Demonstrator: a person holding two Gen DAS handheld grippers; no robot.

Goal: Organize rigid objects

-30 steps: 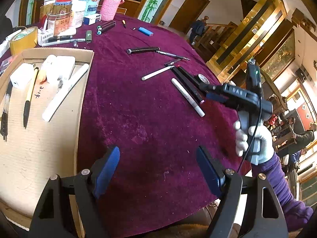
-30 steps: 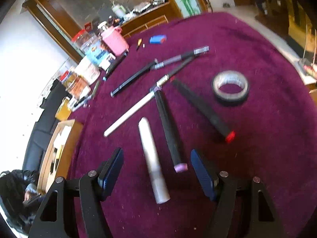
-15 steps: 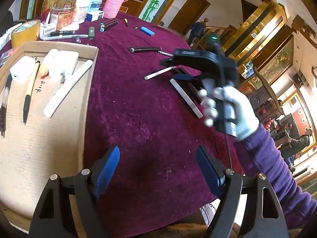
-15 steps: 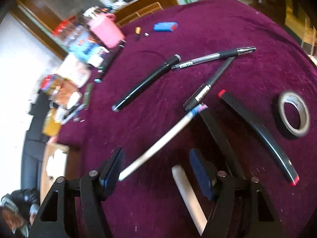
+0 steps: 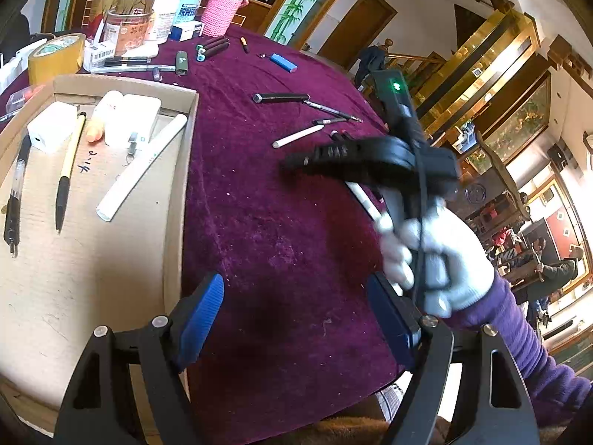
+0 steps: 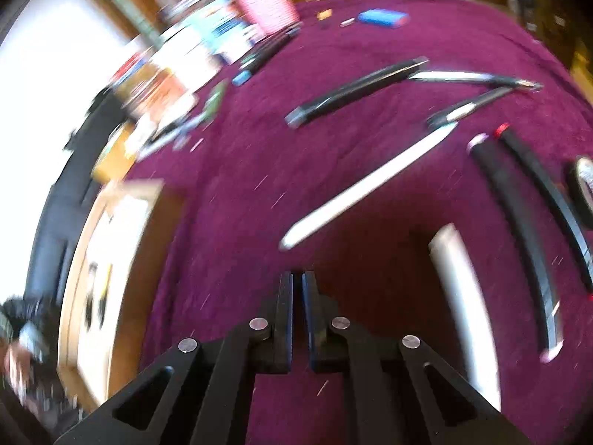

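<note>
pens (image 6: 365,187): scattered flat on cloth | markers (image 5: 142,168): in cardboard tray (image 5: 178,200)

The right tool (image 6: 297,289) had just closed, jaws together on nothing, above the purple-clothed table (image 6: 241,222). A white pen (image 6: 367,185) lay ahead; a cardboard tray (image 6: 122,230) sat toward the table's left edge.

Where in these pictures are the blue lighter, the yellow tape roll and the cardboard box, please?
blue lighter (image 5: 283,62), left wrist view, middle of its body.
yellow tape roll (image 5: 55,60), left wrist view, outer side wall.
cardboard box (image 5: 185,155), left wrist view, right-hand wall.
</note>
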